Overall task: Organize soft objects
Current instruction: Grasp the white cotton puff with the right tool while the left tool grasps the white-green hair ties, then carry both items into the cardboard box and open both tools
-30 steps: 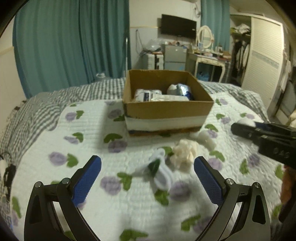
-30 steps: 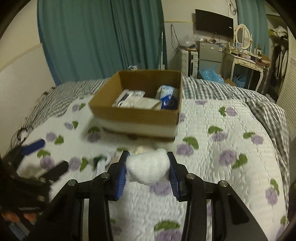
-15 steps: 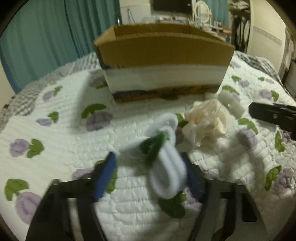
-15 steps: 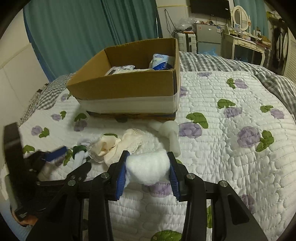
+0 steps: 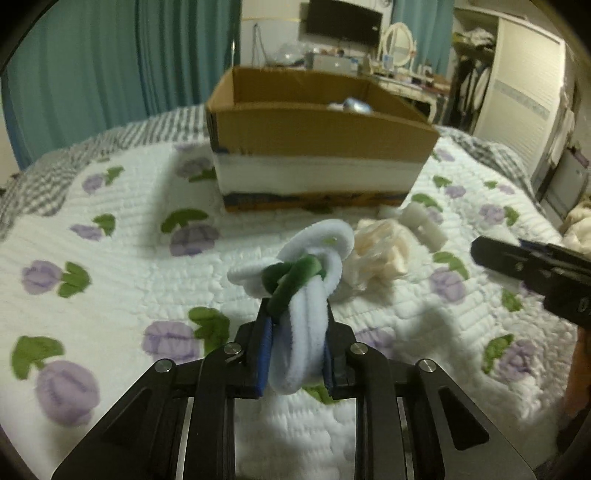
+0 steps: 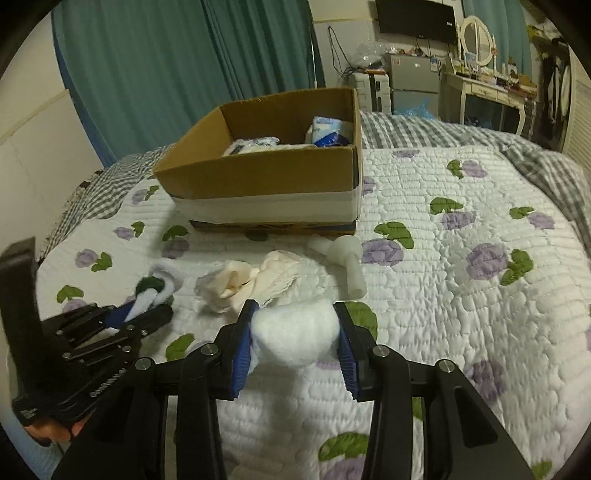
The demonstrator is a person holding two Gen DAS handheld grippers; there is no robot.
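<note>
Ahead of both tongs stands the cardboard box [image 6: 266,177] on the floral quilt [image 6: 461,280]. The left gripper [image 5: 297,339] is clamped on a white-and-green knotted fabric bundle [image 5: 306,280]; the right gripper [image 6: 295,332] pinches a white cotton wad [image 6: 295,332].

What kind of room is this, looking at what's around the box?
Most likely a bedroom. The cardboard box sits on a bed with a floral quilt, a dressing table with an oval mirror stands at the back, and a dark flat screen hangs on the wall beside teal curtains.
</note>
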